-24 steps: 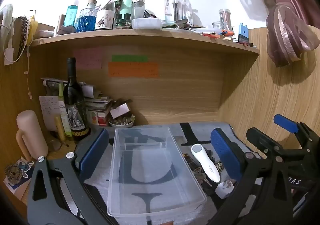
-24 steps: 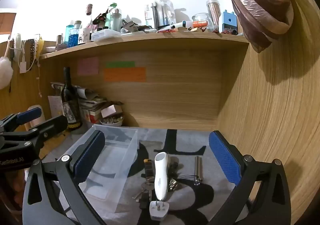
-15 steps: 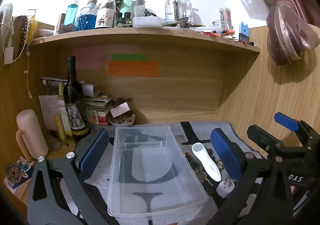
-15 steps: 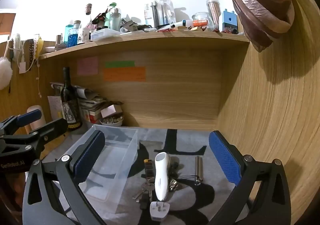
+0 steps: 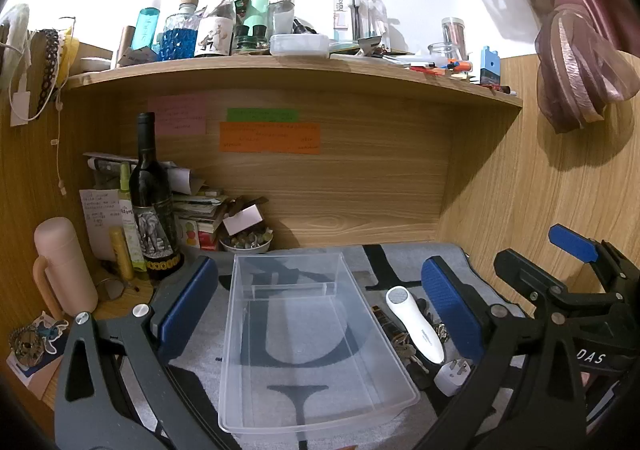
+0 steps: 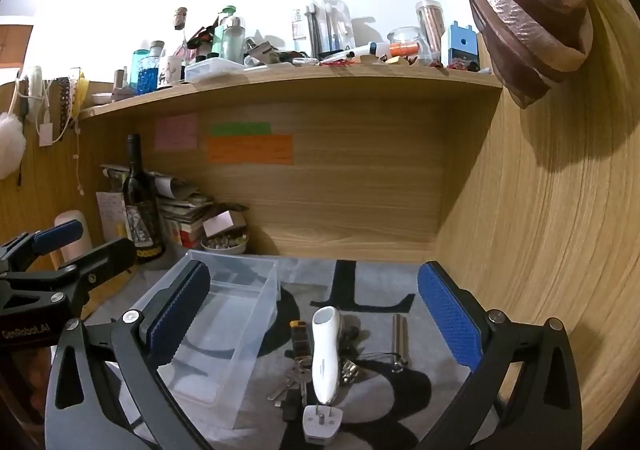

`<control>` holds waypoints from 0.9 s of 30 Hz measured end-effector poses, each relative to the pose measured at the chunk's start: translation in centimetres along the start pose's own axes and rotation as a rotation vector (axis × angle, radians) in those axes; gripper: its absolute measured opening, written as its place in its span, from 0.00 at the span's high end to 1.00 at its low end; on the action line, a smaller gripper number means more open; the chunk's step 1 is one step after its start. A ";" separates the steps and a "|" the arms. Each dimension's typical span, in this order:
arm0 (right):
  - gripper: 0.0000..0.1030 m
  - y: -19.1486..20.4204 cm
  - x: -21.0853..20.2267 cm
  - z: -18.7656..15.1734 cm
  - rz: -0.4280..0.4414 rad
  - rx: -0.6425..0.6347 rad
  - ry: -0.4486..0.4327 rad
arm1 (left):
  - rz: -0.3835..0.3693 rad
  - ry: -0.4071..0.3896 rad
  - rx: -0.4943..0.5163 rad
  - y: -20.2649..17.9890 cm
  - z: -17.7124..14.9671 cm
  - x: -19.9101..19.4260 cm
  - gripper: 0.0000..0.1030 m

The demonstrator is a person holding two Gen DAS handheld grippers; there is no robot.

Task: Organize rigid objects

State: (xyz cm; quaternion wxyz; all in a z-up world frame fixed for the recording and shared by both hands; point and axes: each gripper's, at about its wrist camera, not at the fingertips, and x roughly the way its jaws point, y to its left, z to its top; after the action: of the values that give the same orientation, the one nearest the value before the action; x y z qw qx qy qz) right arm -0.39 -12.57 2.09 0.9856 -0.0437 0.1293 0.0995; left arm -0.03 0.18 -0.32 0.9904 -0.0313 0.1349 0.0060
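A clear plastic bin [image 5: 308,334] stands empty on a grey mat [image 6: 368,282]; it also shows in the right wrist view [image 6: 224,326]. Right of it lie a white handheld device [image 6: 326,358], a white plug adapter [image 6: 322,420], a bunch of keys [image 6: 294,380], a dark stick with an orange end [image 6: 301,340] and a small silver cylinder [image 6: 398,340]. My left gripper [image 5: 320,306] is open above the bin. My right gripper [image 6: 314,314] is open above the pile. The white device [image 5: 416,330] and the adapter [image 5: 454,370] show in the left wrist view too.
A wine bottle [image 5: 154,205], a pink flask [image 5: 64,266], stacked papers and a small bowl of beads [image 5: 246,244] crowd the back left corner. Wooden walls close the back and the right side. A cluttered shelf [image 5: 280,65] runs overhead.
Both grippers have barely shifted; the views are almost the same. Nothing was taken hold of or moved.
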 end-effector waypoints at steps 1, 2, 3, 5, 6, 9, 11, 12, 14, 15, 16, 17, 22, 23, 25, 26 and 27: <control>0.00 0.0 0.0 0.0 0.000 0.000 0.000 | -0.001 0.000 -0.002 0.3 0.0 -0.1 0.00; 0.00 0.0 0.0 0.0 0.000 0.000 -0.001 | -0.002 0.003 -0.004 0.3 0.0 0.0 0.00; 0.00 0.0 0.0 0.0 0.000 0.000 -0.001 | -0.005 0.006 -0.006 0.4 0.0 0.0 0.00; 0.00 0.1 0.0 0.0 0.001 0.001 0.001 | -0.008 0.006 -0.010 0.8 -0.1 0.0 0.00; 0.00 0.1 0.0 0.0 0.000 0.000 0.000 | -0.007 0.006 -0.010 0.8 -0.1 0.0 0.00; 0.00 0.1 0.0 0.0 -0.002 -0.001 -0.001 | -0.006 0.005 -0.009 0.9 0.0 0.0 0.00; 0.00 0.1 0.0 0.0 0.000 -0.001 -0.001 | -0.005 0.003 -0.009 0.9 0.0 0.0 0.00; 0.00 0.1 0.0 0.0 0.002 -0.001 0.000 | -0.004 0.002 -0.009 0.9 0.0 -0.1 0.00; 0.00 0.2 0.0 0.1 0.002 -0.002 -0.001 | -0.003 0.003 -0.009 0.9 0.0 -0.1 0.00; 0.00 0.3 0.0 0.1 0.000 -0.004 -0.001 | -0.003 0.004 -0.010 0.9 0.0 -0.1 0.00; 0.00 0.3 0.0 0.0 -0.001 -0.004 0.000 | -0.001 0.005 -0.012 0.9 0.0 -0.1 0.00; 0.00 0.3 0.0 0.0 0.000 -0.004 0.000 | -0.001 0.006 -0.012 0.9 0.0 -0.1 0.00; 0.00 0.3 0.1 0.0 0.003 -0.003 0.002 | 0.004 0.004 -0.014 0.9 -0.1 -0.1 0.00; 0.00 0.4 0.1 0.0 0.003 -0.003 0.001 | 0.003 0.003 -0.014 1.0 -0.1 -0.1 0.00; 0.00 0.3 0.1 0.0 0.003 -0.003 0.002 | 0.003 0.004 -0.014 1.0 -0.1 -0.1 0.00; 0.00 0.4 0.1 0.0 0.002 -0.004 0.002 | 0.003 0.004 -0.014 0.9 -0.1 -0.1 0.00; 0.00 0.3 0.1 0.0 0.001 -0.003 0.002 | 0.002 0.004 -0.014 0.9 -0.1 -0.1 0.00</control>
State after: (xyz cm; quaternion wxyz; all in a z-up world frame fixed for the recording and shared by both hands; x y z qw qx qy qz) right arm -0.37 -12.21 2.06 0.9854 -0.0451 0.1301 0.1003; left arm -0.21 1.09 -0.48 0.9898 -0.0380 0.1368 0.0078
